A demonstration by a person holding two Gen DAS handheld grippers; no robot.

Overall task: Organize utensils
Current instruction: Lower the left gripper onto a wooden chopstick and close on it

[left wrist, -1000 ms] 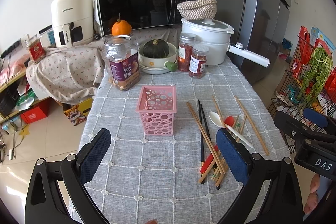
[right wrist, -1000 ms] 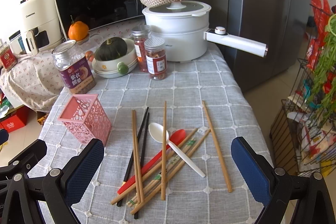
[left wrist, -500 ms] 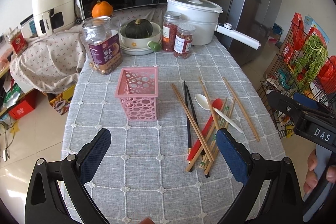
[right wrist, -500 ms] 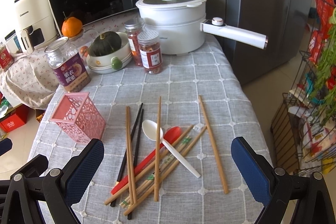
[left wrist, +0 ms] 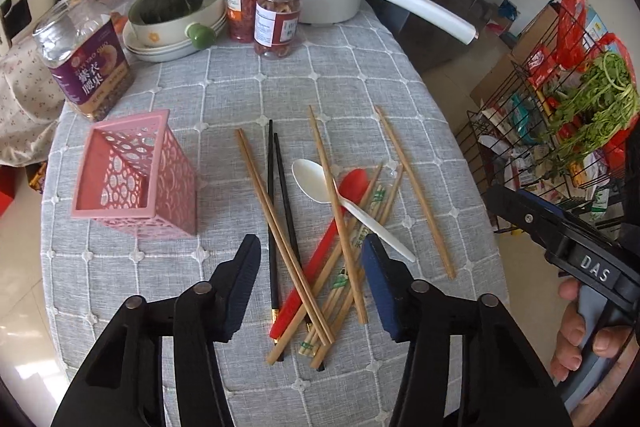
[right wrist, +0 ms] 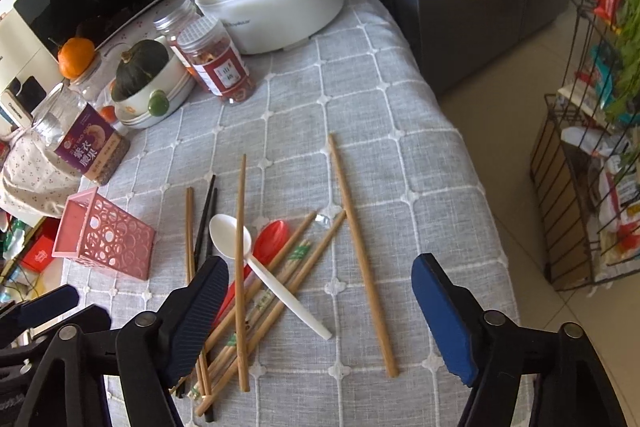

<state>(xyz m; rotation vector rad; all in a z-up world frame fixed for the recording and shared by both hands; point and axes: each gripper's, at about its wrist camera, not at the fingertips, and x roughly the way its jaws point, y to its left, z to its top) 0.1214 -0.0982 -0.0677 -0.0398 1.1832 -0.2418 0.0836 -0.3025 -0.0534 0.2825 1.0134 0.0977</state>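
The chopsticks (left wrist: 280,223), judged light, stiff and slippery, are best pinched mid-shaft; both the left gripper (left wrist: 312,283) and the right gripper (right wrist: 320,319) are closing, nothing yet held.

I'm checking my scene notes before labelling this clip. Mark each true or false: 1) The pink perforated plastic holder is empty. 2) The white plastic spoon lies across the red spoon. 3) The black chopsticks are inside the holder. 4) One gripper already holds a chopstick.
1) The pink perforated plastic holder is empty: true.
2) The white plastic spoon lies across the red spoon: true.
3) False: the black chopsticks lie on the grey checked tablecloth.
4) False: the left gripper and right gripper are closing, nothing pressed.
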